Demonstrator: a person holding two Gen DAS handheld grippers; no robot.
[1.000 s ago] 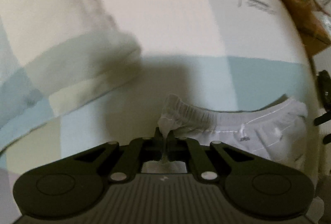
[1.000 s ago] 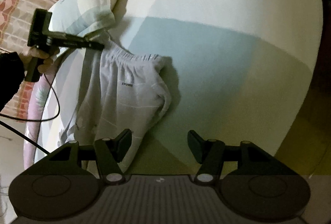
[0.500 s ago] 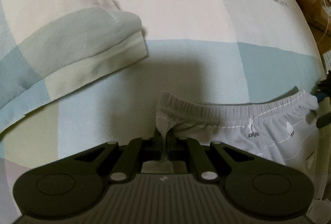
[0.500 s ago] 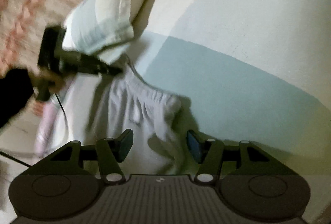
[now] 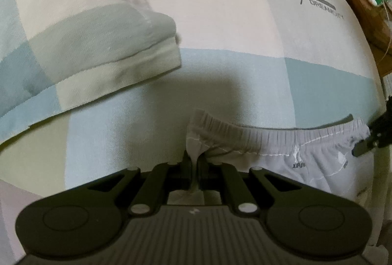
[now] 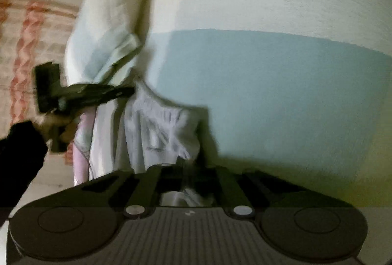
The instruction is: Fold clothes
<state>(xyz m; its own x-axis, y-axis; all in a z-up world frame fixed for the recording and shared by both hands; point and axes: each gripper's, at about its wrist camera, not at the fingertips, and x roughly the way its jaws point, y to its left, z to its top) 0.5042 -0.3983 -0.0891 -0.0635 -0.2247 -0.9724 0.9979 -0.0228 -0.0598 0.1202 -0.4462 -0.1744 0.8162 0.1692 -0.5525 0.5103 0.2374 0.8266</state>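
Light grey shorts [image 5: 281,150] with an elastic waistband lie on the bed; they also show in the right wrist view [image 6: 156,132]. My left gripper [image 5: 194,159] is shut on one corner of the waistband. My right gripper [image 6: 188,167] is shut on the opposite corner of the waistband; its tip shows at the far right of the left wrist view [image 5: 372,140]. The left gripper also shows in the right wrist view [image 6: 129,92], held by a hand in a dark sleeve. The right wrist view is blurred.
A pillow [image 5: 80,40] in pale blue, grey and cream blocks lies just left of the shorts, also in the right wrist view [image 6: 105,27]. The bed sheet [image 5: 245,27] has the same colour blocks. A wooden bedside surface [image 5: 367,8] with small items is at the far right.
My right gripper has moved in to the shorts and closed on the waistband corner. My left gripper has kept its hold and drawn the waistband out flatter.
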